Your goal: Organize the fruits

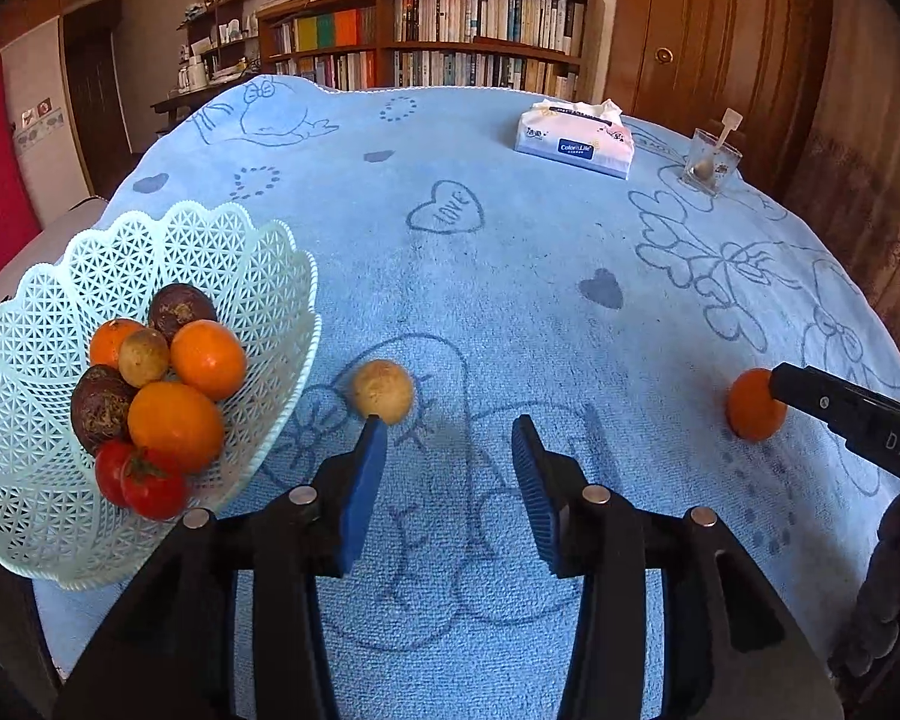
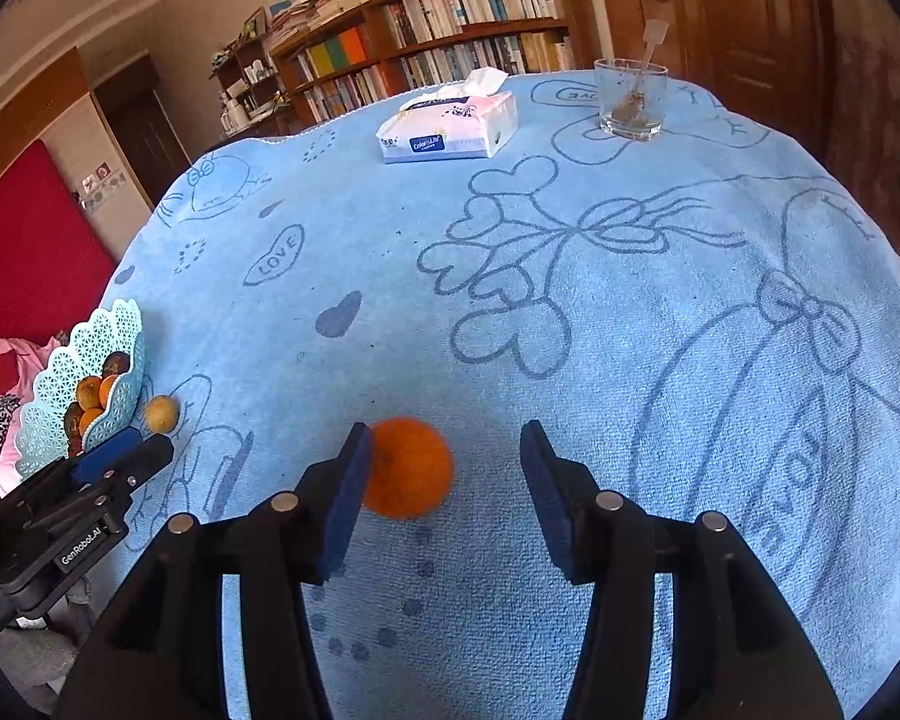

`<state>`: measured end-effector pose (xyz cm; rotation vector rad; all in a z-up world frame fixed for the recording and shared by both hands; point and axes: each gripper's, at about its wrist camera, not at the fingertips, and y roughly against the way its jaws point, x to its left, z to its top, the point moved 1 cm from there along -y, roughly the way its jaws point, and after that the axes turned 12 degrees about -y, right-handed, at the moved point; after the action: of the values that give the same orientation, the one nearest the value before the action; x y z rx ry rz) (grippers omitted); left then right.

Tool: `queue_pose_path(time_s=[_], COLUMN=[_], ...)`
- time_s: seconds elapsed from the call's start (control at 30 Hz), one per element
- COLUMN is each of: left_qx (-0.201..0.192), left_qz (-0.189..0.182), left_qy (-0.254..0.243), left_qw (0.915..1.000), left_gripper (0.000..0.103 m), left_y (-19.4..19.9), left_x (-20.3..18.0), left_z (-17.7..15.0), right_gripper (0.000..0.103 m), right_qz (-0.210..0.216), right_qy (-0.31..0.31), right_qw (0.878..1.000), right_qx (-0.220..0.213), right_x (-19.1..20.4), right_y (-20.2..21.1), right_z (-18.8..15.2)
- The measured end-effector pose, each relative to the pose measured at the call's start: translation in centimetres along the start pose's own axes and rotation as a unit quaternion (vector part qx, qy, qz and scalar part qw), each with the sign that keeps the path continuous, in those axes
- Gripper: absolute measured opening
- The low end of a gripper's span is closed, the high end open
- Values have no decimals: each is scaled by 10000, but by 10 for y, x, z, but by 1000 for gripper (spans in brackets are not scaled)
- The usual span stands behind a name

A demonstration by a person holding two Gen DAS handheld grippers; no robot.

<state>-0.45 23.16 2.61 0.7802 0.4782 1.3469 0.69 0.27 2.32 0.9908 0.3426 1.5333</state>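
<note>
**Two fruits left outside the basket, both grippers spread and empty**

The left gripper (image 1: 450, 438) sits low over the blue tablecloth (image 1: 510, 312) with its blue pads wide apart and nothing between them; the yellowish round fruit (image 1: 383, 391) lies just past its left fingertip, close beside the pale lattice basket (image 1: 258, 276), which already holds oranges, dark fruits and tomatoes. In the right wrist view the right gripper (image 2: 444, 444) is equally wide, and the loose orange (image 2: 411, 468) rests on the cloth against the inner side of its left pad, not yet clamped. The step in hand looks like gathering the last strays. Next, the right gripper would need centring on the orange before closing, then a carry across to the basket; the left must shift leftward to straddle its fruit. A tissue pack (image 1: 576, 141) and a glass (image 1: 709, 165) stand well apart at the far edge
</note>
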Motion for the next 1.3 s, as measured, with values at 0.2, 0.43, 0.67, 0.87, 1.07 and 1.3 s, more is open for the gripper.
queue_pose_path(time_s=[0.2, 0.43, 0.67, 0.87, 1.07, 1.3], left_qx=[239, 186, -367, 348, 233, 282], left_qz=[265, 3, -749, -439, 191, 311], left_qy=[30, 259, -14, 477, 896, 1437], left_qw=[9994, 9995, 9965, 9973, 9955, 9887], left_gripper=[55, 63, 63, 65, 73, 85], left_y=[-19, -25, -5, -19, -18, -39], left_x=[-3, -4, -22, -8, 2, 13], left_z=[9, 21, 31, 13, 6, 19], right_gripper=[51, 51, 51, 51, 52, 52], right_qz=[96, 176, 172, 166, 166, 183], right_qy=[92, 70, -15, 1, 4, -20], right_qw=[9999, 9998, 9998, 9999, 9999, 9998], right_qx=[39, 64, 43, 40, 42, 56], right_x=[-1, -4, -7, -6, -6, -6], right_y=[0, 0, 0, -1, -1, -1], right_z=[-2, -1, 0, 0, 0, -1])
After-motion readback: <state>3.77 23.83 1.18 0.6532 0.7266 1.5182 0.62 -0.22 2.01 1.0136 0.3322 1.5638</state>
